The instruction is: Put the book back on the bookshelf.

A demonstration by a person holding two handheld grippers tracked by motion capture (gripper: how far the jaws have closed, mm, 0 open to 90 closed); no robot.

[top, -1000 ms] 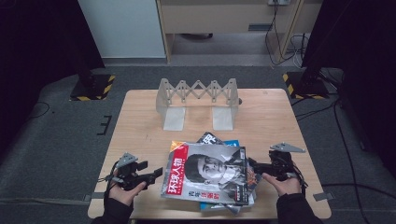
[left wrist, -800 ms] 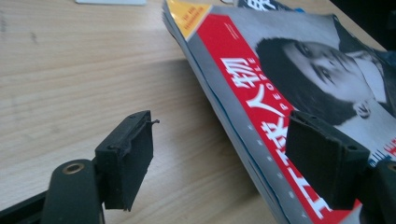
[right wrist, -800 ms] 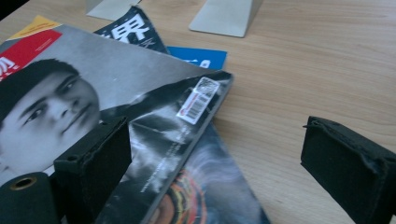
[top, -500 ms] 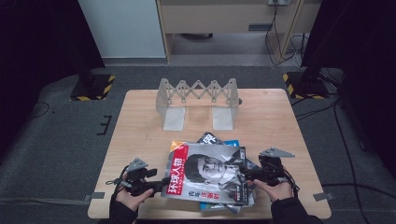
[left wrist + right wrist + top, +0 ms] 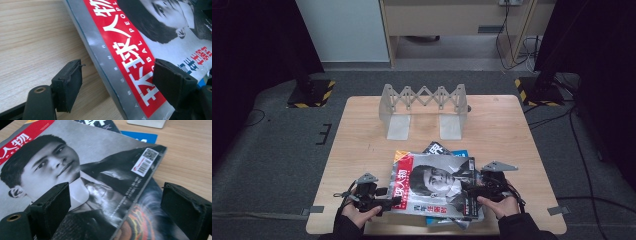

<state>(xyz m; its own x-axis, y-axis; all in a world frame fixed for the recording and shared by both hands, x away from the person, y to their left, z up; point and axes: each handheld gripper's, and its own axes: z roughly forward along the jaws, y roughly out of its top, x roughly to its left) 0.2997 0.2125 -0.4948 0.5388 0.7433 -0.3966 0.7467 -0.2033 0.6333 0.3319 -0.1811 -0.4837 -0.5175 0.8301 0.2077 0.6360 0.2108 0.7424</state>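
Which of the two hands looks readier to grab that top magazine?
Left, probably. The left gripper has its open jaws straddling the spine edge of the top magazine. The right gripper is open too, straddling its opposite edge over the magazines beneath.

A magazine (image 5: 437,185) with a red title strip and a black-and-white portrait cover lies flat atop a loose stack of other magazines (image 5: 447,150), near the table's front edge, slightly askew.

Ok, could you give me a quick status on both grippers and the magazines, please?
Left gripper open, astride top magazine spine edge. Right gripper open over its far edge. Stack flat. Folding rack well clear.
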